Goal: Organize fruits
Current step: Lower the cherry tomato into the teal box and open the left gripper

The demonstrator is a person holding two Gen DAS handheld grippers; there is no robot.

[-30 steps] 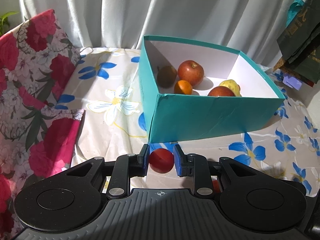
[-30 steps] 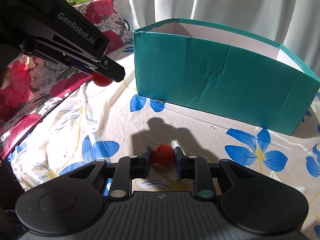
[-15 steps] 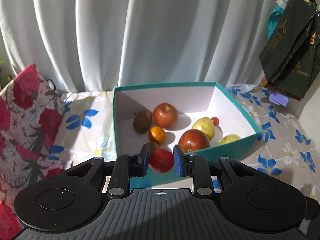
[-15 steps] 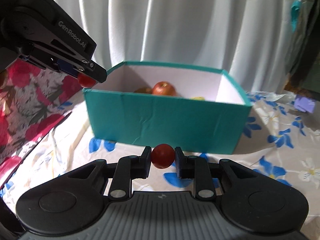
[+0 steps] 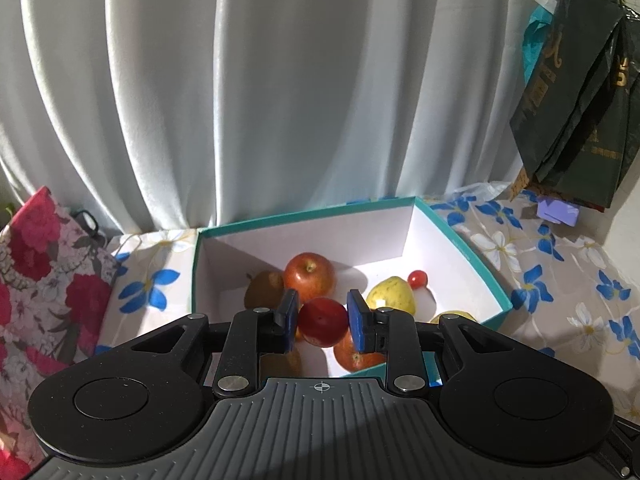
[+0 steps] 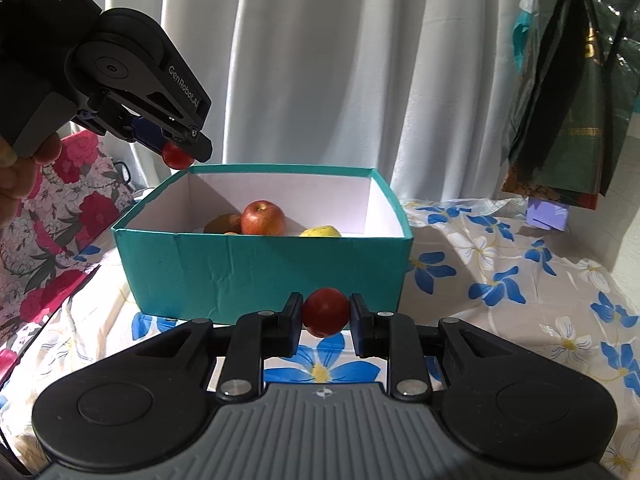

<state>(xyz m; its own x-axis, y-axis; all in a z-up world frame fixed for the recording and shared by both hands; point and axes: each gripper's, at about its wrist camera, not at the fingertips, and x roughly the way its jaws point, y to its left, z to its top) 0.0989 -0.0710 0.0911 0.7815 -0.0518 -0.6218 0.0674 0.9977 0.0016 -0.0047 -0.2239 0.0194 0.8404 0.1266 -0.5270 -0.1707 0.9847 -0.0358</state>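
1. Left wrist view: the left tool [image 5: 322, 322], clamped on a red fruit [image 5: 322, 321], has risen above the teal box [image 5: 460, 240] (earlier beside it).
2. The right tool [image 6: 325, 314] grips a second red fruit [image 6: 325, 312], lifted but short of the box's front wall; both drops look imminent.

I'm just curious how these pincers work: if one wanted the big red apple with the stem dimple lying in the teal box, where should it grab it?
Probably from above, through the open top of the teal cardboard box, pinching the big red apple across its widest middle. Its stem dimple faces up, and the brown fruit touches one side.
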